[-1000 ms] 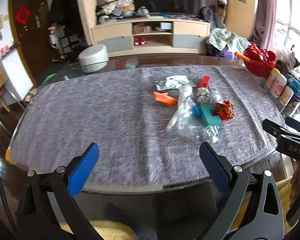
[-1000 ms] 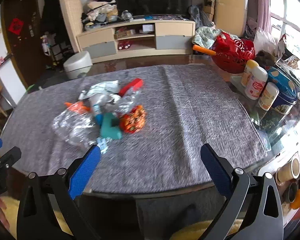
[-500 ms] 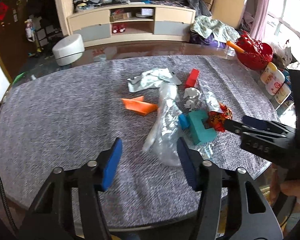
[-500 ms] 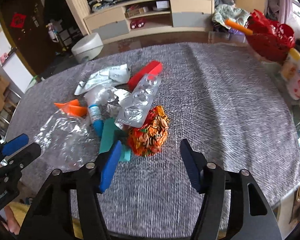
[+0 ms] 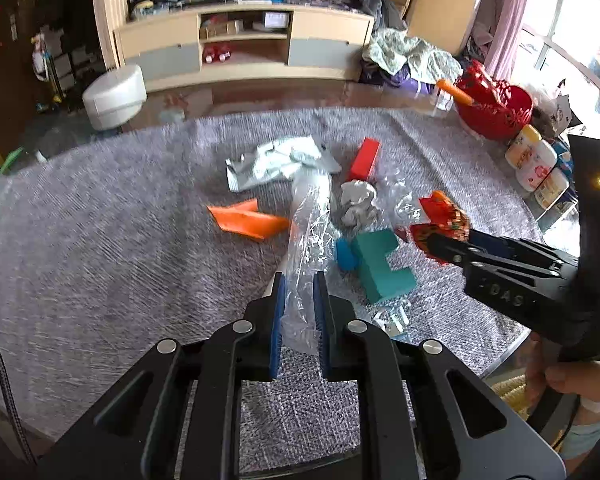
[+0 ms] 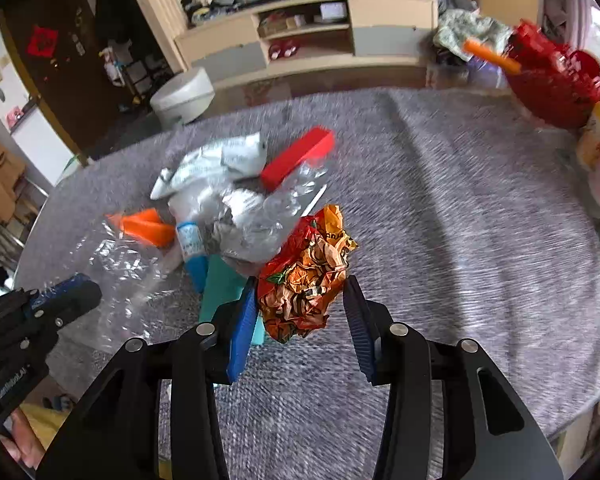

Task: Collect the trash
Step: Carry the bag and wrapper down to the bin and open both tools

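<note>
At the bottom centre of my left view, my left gripper (image 5: 299,300) pinches the clear plastic bag (image 5: 308,240). In my right view, the right gripper (image 6: 300,312) straddles the crumpled orange wrapper (image 6: 306,276), left pad touching. Beyond, mid-frame, lies a red block (image 6: 298,158) on the grey tablecloth (image 6: 460,200).

Item count on the tabletop (image 5: 100,240): one clear plastic bag (image 5: 306,240), one orange-red wrapper (image 6: 306,276), one red block (image 5: 365,159), one teal block (image 5: 382,268), one orange paper piece (image 5: 246,220), one red basket (image 5: 496,110).
</note>
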